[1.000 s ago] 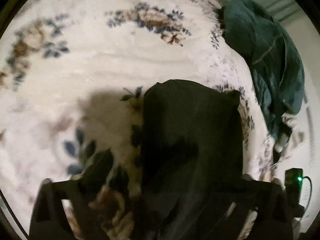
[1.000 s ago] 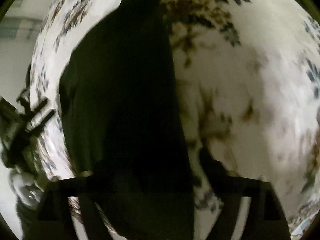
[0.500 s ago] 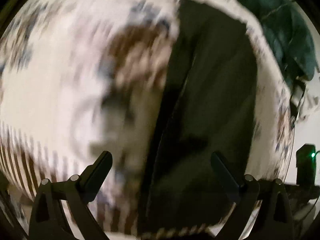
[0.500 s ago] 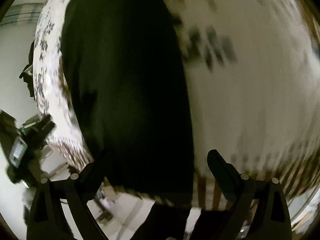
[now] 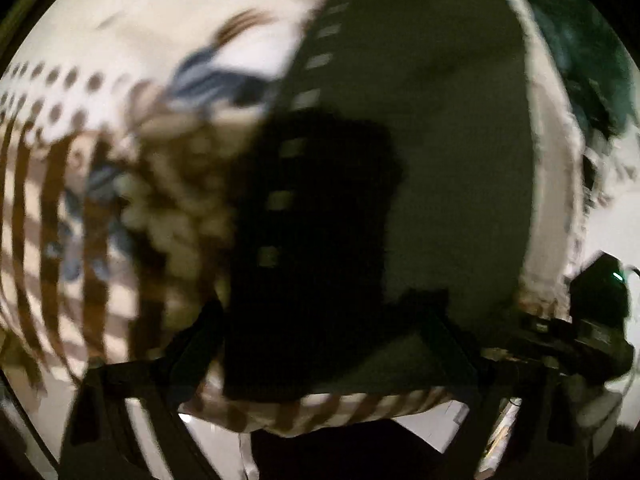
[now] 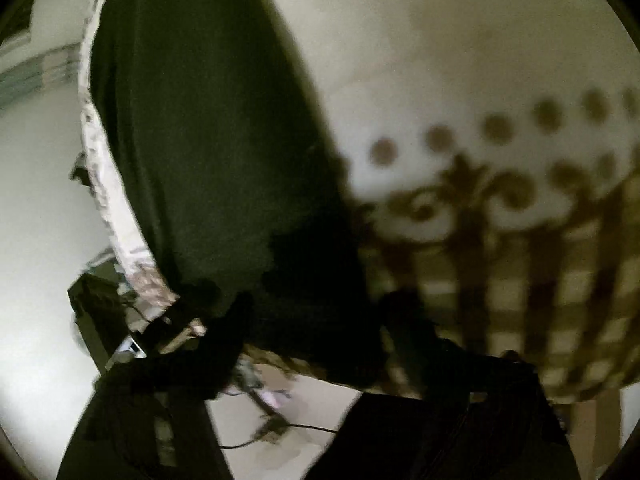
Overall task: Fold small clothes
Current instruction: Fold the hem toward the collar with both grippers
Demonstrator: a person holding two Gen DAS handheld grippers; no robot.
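A dark garment [image 5: 440, 160] lies flat and long on the cream patterned blanket [image 5: 140, 40], near the bed's edge. It also shows in the right wrist view [image 6: 200, 140]. My left gripper [image 5: 320, 320] is open, its fingers [image 5: 192, 336] spread either side of the garment's near end, holding nothing. My right gripper [image 6: 320, 320] is open too, its fingers [image 6: 224, 332] astride the garment's near end at the blanket's edge [image 6: 120, 232]. Both views are blurred by motion.
A dark green cloth [image 5: 576, 60] lies at the far right of the bed. A black device with a green light [image 5: 600, 292] stands beside the bed. The floor with cables [image 6: 272, 420] shows below the blanket's striped border [image 6: 560, 280].
Both grippers have let go of the garment and opened. They have pulled back toward the bed's near edge. The garment now lies flat and stretched out.
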